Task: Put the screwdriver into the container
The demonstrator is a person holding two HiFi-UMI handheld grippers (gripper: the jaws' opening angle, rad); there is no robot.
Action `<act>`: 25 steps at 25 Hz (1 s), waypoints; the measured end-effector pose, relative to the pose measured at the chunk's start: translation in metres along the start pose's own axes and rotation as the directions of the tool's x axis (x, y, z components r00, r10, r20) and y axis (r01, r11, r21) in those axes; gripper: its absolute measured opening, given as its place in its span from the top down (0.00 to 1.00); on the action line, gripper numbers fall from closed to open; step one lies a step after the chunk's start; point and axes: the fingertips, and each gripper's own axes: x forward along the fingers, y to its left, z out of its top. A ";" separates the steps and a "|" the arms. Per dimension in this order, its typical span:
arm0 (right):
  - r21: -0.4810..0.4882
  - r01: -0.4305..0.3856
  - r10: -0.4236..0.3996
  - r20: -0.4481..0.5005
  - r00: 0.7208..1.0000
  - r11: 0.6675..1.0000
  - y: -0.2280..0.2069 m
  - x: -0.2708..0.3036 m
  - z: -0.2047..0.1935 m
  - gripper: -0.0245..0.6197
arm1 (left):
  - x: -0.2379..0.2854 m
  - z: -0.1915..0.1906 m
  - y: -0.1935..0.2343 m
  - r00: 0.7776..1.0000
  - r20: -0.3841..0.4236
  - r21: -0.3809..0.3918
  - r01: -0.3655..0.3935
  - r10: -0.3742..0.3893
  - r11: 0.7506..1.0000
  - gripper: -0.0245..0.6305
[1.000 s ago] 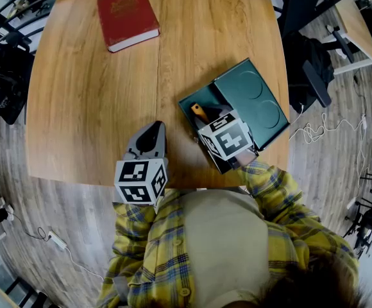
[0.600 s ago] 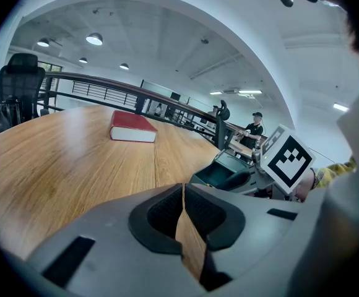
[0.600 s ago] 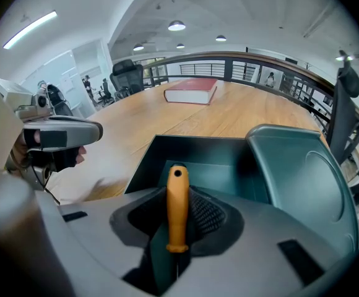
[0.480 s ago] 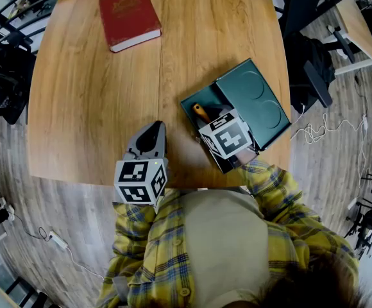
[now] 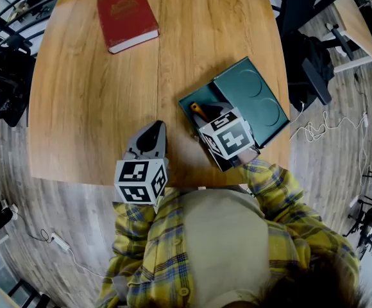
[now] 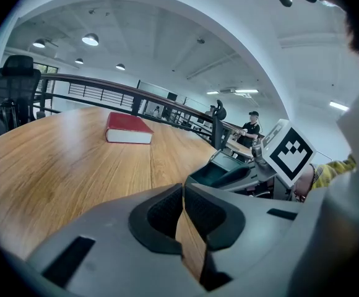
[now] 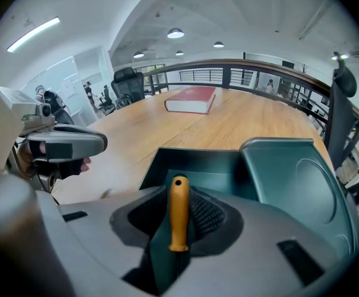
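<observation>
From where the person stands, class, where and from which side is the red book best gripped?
Probably the red book at its near page edge, pinched across its thickness, coming low from the person's side: it lies flat, that edge facing them.

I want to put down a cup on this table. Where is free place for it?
The widest bare wood lies between the red book and the left tool, across the left half of the table. Another free strip runs from the book to the container. The near right corner is crowded: container, open lid, and the right tool holding the screwdriver.
</observation>
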 end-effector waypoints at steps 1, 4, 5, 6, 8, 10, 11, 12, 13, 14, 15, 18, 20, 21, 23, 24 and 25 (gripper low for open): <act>0.000 0.004 -0.004 0.000 1.000 1.000 0.000 -0.004 0.002 0.71 | 0.000 0.001 -0.001 1.000 0.001 0.002 0.002 -0.002 1.000 0.93; -0.005 0.011 -0.011 0.013 1.000 1.000 0.002 -0.016 0.010 0.71 | -0.001 0.003 -0.005 1.000 0.006 0.008 0.002 -0.002 1.000 0.93; -0.008 0.011 -0.011 0.023 1.000 1.000 0.002 -0.018 0.012 0.72 | -0.002 0.004 -0.006 1.000 0.009 0.009 0.002 -0.002 1.000 0.93; -0.010 0.012 -0.012 0.035 0.999 1.000 0.002 -0.021 0.014 0.72 | -0.003 0.005 -0.007 1.000 0.012 0.011 0.001 -0.001 1.000 0.93; -0.010 0.017 -0.016 0.061 0.998 1.000 0.001 -0.026 0.018 0.74 | -0.003 0.006 -0.008 1.000 0.016 0.015 -0.002 0.002 1.000 0.93; -0.009 0.016 -0.015 0.081 0.997 1.000 0.000 -0.032 0.020 0.75 | -0.004 0.006 -0.010 1.000 0.020 0.016 -0.006 0.006 1.000 0.93; -0.009 0.014 -0.013 0.089 0.996 1.000 0.000 -0.034 0.021 0.76 | -0.005 0.006 -0.011 1.000 0.023 0.015 -0.009 0.009 1.000 0.93; -0.009 0.014 -0.013 0.097 0.995 1.000 0.000 -0.037 0.022 0.77 | -0.005 0.007 -0.011 1.000 0.026 0.015 -0.013 0.012 1.000 0.93; -0.011 0.014 -0.013 0.106 0.994 1.000 0.000 -0.039 0.023 0.77 | -0.006 0.007 -0.012 0.999 0.029 0.015 -0.016 0.015 1.000 0.93; -0.013 0.014 -0.013 0.115 0.993 1.000 0.000 -0.042 0.024 0.78 | -0.007 0.008 -0.012 0.999 0.032 0.015 -0.019 0.018 1.000 0.93; -0.016 0.013 -0.011 0.124 0.992 1.000 0.000 -0.046 0.025 0.78 | -0.007 0.009 -0.014 0.999 0.036 0.015 -0.021 0.021 1.000 0.93; -0.022 0.006 -0.002 0.149 0.989 1.000 0.001 -0.057 0.028 0.79 | -0.011 0.014 -0.019 0.999 0.046 0.020 -0.031 0.030 0.999 0.93; -0.021 0.004 0.000 0.168 0.986 1.000 0.001 -0.064 0.028 0.80 | -0.013 0.017 -0.024 0.998 0.055 0.027 -0.033 0.032 0.999 0.93; -0.019 0.003 0.000 0.178 0.984 1.000 0.000 -0.067 0.028 0.80 | -0.014 0.019 -0.028 0.998 0.061 0.031 -0.032 0.030 0.999 0.93; -0.014 0.000 0.003 0.196 0.981 1.000 -0.001 -0.074 0.028 0.81 | -0.016 0.022 -0.035 0.997 0.075 0.036 -0.026 0.023 0.999 0.93; -0.013 -0.003 0.005 0.204 0.979 1.000 -0.001 -0.077 0.028 0.81 | -0.017 0.023 -0.038 0.996 0.081 0.037 -0.024 0.020 0.999 0.93; -0.012 -0.005 0.007 0.212 0.977 1.000 -0.001 -0.080 0.028 0.81 | -0.018 0.025 -0.041 0.996 0.087 0.038 -0.023 0.020 0.999 0.93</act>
